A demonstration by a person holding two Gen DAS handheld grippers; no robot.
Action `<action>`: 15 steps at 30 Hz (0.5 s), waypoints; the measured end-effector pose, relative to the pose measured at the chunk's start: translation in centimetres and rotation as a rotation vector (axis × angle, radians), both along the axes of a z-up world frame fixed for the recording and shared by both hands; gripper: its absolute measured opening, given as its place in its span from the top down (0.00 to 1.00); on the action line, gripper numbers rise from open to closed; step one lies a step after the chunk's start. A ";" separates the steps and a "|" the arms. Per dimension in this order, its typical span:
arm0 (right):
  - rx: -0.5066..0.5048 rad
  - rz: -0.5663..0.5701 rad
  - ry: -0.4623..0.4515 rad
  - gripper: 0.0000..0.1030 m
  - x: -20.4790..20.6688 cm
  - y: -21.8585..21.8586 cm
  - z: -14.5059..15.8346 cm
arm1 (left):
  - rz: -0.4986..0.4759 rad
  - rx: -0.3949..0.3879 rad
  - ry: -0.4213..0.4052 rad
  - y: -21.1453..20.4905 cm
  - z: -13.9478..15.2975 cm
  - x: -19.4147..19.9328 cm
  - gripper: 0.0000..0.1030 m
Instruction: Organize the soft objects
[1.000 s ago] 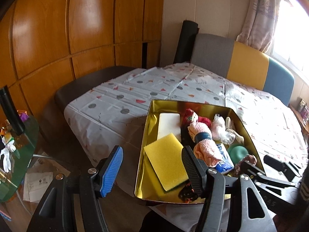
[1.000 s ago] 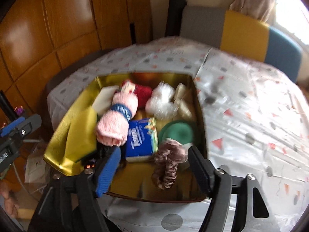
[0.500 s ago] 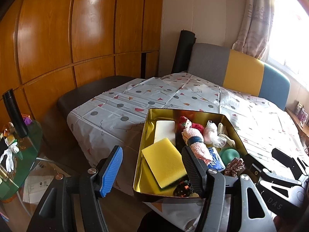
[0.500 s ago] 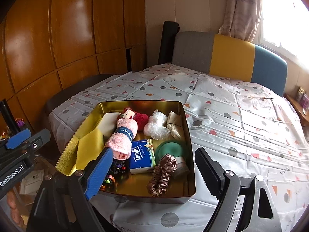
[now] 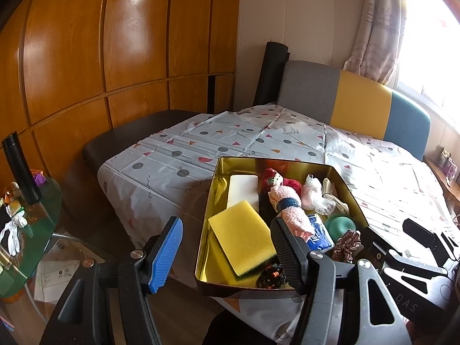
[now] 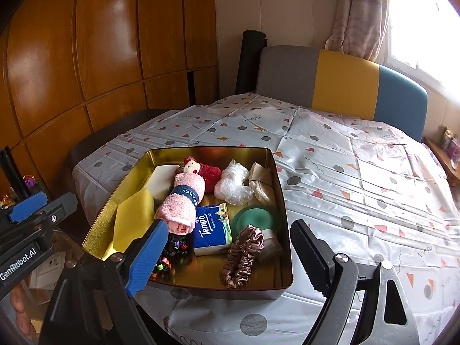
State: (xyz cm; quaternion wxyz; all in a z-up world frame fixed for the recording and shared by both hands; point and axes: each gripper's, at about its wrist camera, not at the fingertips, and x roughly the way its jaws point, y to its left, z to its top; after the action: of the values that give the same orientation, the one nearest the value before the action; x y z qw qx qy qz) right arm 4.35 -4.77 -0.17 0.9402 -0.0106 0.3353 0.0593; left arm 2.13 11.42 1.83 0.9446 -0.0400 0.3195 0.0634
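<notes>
The sorting looks all but done, judging by how things lie: the gold tin (image 6: 280, 201) just ahead of both tongs holds the yellow sponge (image 5: 243, 241), pink rolled towel (image 6: 184, 204), tissue pack (image 6: 212, 230), brown scrunchie (image 6: 243, 256) and the rest, and no loose soft thing shows on the dotted tablecloth (image 6: 359, 178) beyond. The left tongs (image 5: 227, 256) stand apart and empty. The right tongs (image 6: 227, 256) stand apart with nothing clamped. A glass side table (image 5: 43, 230) sits left of them; nothing blocks the tin.
</notes>
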 end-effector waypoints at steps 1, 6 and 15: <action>0.000 -0.001 0.000 0.15 0.0 0.0 0.0 | -0.001 0.002 0.002 -0.1 0.0 0.0 0.37; 0.000 0.002 0.001 0.15 0.0 0.0 0.0 | -0.004 0.003 0.004 -0.1 -0.1 0.0 0.37; 0.003 0.000 0.006 0.14 0.0 -0.1 -0.2 | -0.001 0.004 0.008 -0.2 -0.1 0.0 0.37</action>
State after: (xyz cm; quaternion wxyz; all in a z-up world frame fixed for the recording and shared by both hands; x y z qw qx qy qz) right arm 4.34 -4.84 -0.40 0.9392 -0.0090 0.3379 0.0601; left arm 2.13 11.25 1.73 0.9434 -0.0376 0.3233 0.0637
